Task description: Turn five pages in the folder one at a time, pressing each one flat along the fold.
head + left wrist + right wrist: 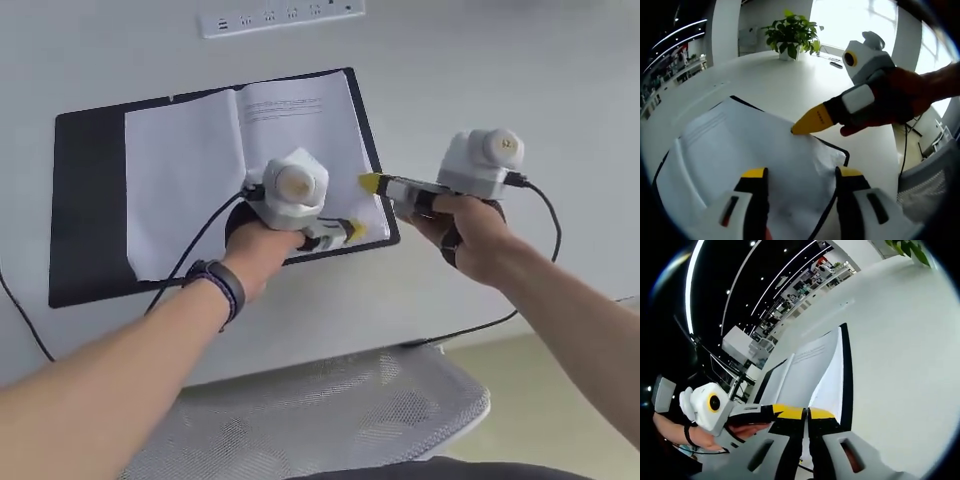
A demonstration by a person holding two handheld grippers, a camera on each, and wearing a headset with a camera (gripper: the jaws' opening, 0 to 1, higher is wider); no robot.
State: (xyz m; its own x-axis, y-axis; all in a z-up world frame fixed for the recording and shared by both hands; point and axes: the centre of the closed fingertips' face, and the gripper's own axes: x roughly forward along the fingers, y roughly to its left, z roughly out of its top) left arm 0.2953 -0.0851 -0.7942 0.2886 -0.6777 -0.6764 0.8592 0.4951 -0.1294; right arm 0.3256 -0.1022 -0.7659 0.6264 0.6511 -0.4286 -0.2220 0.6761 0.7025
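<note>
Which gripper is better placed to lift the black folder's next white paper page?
Right. The right gripper, tips shut, meets the white paper page near its outer edge; the left gripper hangs open over the lower corner.

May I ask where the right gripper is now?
In the head view, right of centre, the right gripper, jaws shut, reaches the right page edge of the folder, just above the left gripper.

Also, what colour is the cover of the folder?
Black, framing the white pages; the folder shows best in the head view.

Black folder [90, 200] open flat on the white table [500, 80], white pages [190, 170] across it.
</note>
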